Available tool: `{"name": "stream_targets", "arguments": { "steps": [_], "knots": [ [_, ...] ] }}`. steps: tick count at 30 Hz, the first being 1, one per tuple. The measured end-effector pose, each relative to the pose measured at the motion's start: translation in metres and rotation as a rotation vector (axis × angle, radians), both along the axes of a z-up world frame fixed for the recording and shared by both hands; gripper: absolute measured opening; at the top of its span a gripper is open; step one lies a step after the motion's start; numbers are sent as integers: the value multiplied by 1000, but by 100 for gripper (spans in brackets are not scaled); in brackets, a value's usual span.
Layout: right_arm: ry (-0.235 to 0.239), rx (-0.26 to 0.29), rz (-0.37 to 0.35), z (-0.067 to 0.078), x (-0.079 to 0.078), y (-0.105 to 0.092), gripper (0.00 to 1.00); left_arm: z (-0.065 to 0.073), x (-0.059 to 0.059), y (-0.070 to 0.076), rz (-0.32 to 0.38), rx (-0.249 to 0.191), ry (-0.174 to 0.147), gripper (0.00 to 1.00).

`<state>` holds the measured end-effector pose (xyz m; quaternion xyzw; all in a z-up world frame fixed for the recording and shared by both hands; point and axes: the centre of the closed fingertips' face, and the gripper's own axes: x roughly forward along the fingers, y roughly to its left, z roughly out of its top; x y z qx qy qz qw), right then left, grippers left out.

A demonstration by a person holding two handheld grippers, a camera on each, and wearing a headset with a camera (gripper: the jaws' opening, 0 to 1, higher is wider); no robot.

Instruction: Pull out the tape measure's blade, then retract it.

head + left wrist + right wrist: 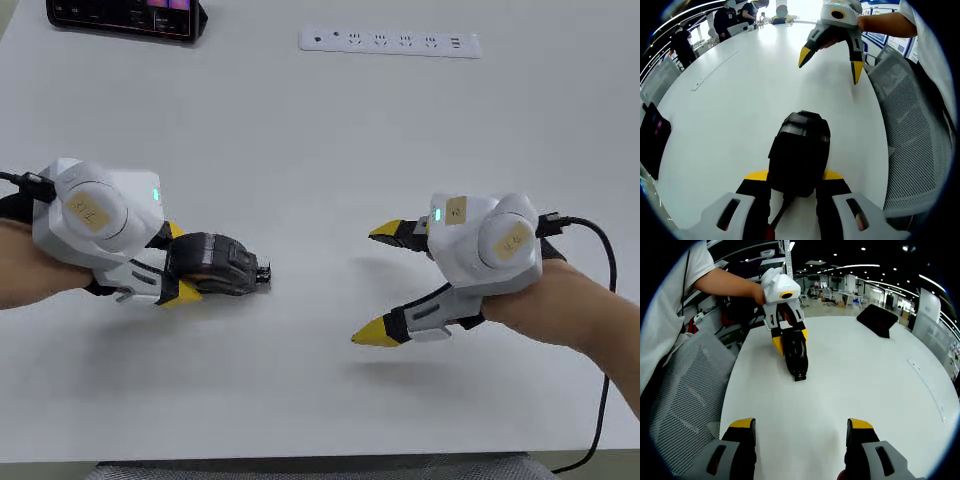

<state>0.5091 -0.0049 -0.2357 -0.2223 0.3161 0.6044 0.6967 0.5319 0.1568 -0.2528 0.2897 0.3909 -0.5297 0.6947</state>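
A black tape measure (215,263) rests on the white table, held between the yellow-tipped fingers of my left gripper (180,262), which is shut on its body. Its blade tip (264,272) sticks out only slightly on the right end. In the left gripper view the tape measure (800,152) fills the space between the jaws. My right gripper (383,284) hovers to the right of it, open wide and empty, tips pointing at the tape measure. In the right gripper view the tape measure (795,356) lies ahead, well beyond the open fingertips (742,424).
A white power strip (390,42) lies at the table's far edge, and a dark tablet (125,17) stands at the far left. A black cable (600,330) trails from the right gripper. A mesh chair (910,125) stands beside the table.
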Motion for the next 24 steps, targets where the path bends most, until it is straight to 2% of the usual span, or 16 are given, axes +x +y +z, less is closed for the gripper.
{"name": "stream_targets", "arguments": {
  "steps": [9,15,24],
  "knots": [
    [-11,10,-1,1,1,4,71,0,1,1,-1,12,-3,29],
    [-21,27,-4,2,4,8,69,-2,1,1,-2,20,-22,29],
    [-32,34,1,0,5,11,65,-4,1,2,10,29,-24,28]
  ]
}}
